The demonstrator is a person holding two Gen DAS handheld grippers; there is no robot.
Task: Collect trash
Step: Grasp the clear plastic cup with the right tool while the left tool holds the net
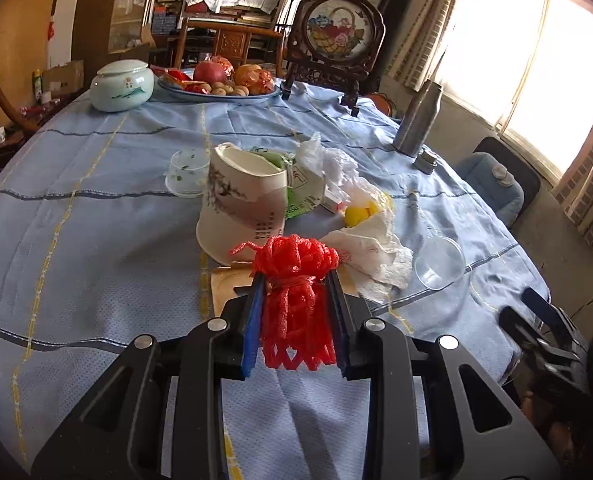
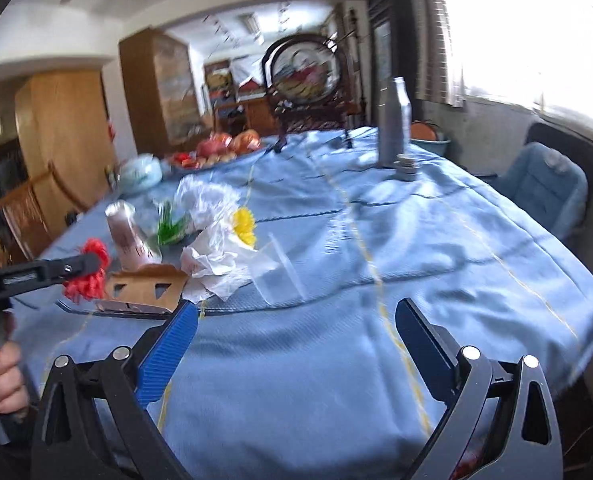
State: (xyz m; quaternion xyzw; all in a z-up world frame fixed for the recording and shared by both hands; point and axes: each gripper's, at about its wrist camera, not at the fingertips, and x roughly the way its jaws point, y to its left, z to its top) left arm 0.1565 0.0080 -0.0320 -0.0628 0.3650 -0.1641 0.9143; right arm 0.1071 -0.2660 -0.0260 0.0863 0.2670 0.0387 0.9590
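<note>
Left gripper (image 1: 296,280) clamped on the red foam net (image 1: 294,280), held just in front of the paper cup (image 1: 242,208). Right gripper (image 2: 296,320) wide open, nothing in it. Crumpled tissue (image 2: 216,268) lies ahead-left of it, right of the cup; right arm looks nearer.

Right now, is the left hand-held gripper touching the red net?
Touching. In the left wrist view, the left hand-held gripper has both blue pads pressed against the red net, squeezing it between them.

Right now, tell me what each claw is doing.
Left claw: closed on the red foam net, held above the table.
Right claw: open, holding nothing.
</note>
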